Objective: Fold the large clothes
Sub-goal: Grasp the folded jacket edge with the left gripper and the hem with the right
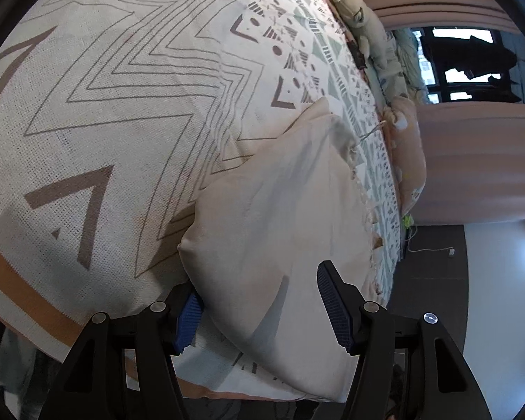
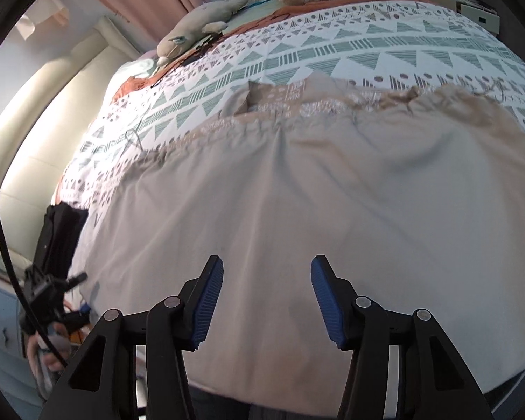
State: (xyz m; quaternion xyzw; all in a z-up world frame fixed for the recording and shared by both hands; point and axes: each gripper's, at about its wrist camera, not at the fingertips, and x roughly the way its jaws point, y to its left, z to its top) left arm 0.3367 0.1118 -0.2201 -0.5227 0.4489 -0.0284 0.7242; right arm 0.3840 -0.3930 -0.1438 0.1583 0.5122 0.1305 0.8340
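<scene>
With both pairs of fingers parted and gripping nothing, the left gripper (image 1: 262,309) straddling a corner of the beige cotton garment (image 2: 297,210) spread on the patterned bedspread (image 2: 332,52) risks pinching bedspread along with it.

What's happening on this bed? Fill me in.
A person is folding a beige garment spread on the patterned bedspread, using two handheld grippers. The left gripper is open with the garment's edge between its fingers. The right gripper hovers open above the cloth, gripping nothing.
</scene>
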